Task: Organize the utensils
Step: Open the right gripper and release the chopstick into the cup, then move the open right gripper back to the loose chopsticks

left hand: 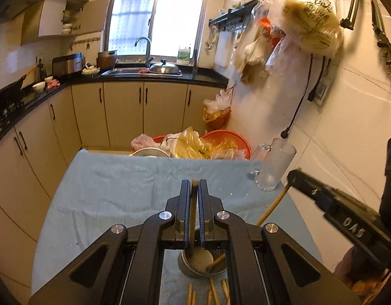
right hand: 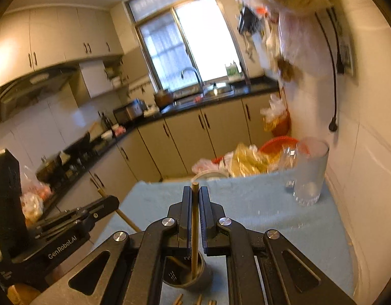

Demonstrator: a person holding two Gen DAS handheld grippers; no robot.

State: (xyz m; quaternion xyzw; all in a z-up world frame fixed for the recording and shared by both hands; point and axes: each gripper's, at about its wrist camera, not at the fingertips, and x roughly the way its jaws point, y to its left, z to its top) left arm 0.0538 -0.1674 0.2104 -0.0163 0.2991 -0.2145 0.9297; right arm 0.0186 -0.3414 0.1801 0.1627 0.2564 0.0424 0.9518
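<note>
My left gripper (left hand: 194, 185) is shut on a wooden chopstick (left hand: 193, 213) that runs down into a grey metal cup (left hand: 195, 267) on the blue cloth. My right gripper (right hand: 195, 192) is shut on another wooden chopstick (right hand: 194, 228), whose lower end stands in the same cup (right hand: 195, 277). The right gripper (left hand: 294, 175) shows at the right of the left wrist view, with its chopstick (left hand: 271, 208) slanting down to the cup. The left gripper (right hand: 111, 200) shows at the left of the right wrist view. Several loose chopsticks (left hand: 213, 292) lie on the cloth in front of the cup.
The blue cloth (left hand: 119, 185) covers a small table. A frosted glass mug (left hand: 274, 165) stands at its far right by the tiled wall. Beyond the far edge are an orange basket (left hand: 231, 139) with plastic bags and a white pot rim (left hand: 149, 151). Kitchen cabinets line the left and back.
</note>
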